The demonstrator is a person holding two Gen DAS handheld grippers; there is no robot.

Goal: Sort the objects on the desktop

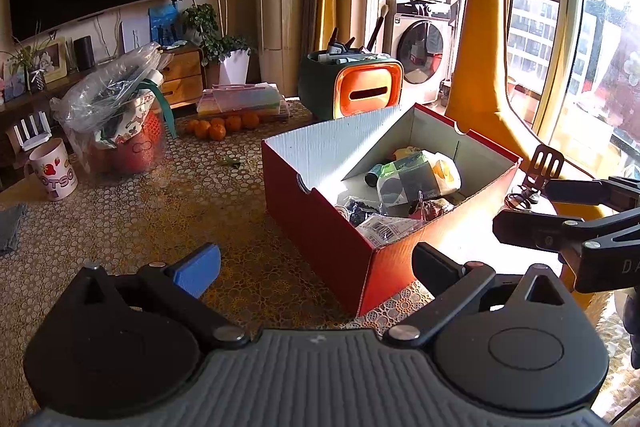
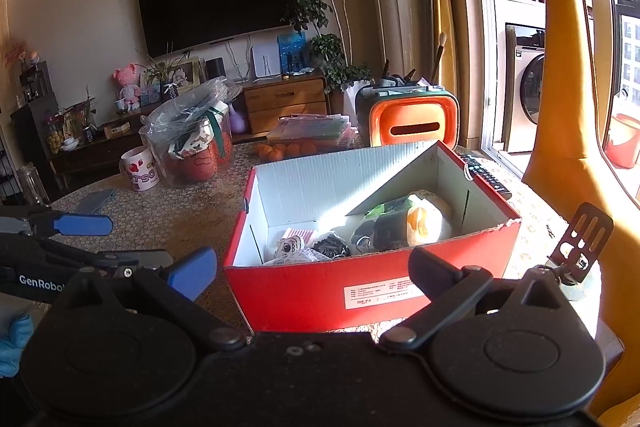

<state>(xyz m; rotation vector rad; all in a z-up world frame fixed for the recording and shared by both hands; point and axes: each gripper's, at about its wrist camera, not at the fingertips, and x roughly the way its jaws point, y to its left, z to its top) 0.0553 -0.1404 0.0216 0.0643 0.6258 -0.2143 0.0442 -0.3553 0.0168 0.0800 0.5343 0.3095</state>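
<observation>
Red box (image 2: 360,283) at frame centre already holds assorted small items; phone stand (image 2: 582,245) at right edge remains outside. Left gripper (image 1: 316,267) and right gripper (image 2: 312,277) both spread wide, empty

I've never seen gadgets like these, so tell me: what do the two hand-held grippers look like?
Each hand-held gripper is mostly black: two round discs at the base, with jointed bars running out to two flat fingers. One finger is blue, the other black. The left body is ribbed grey; white "GenRobot" lettering shows on its side. A light-blue glove shows beside it.
</observation>
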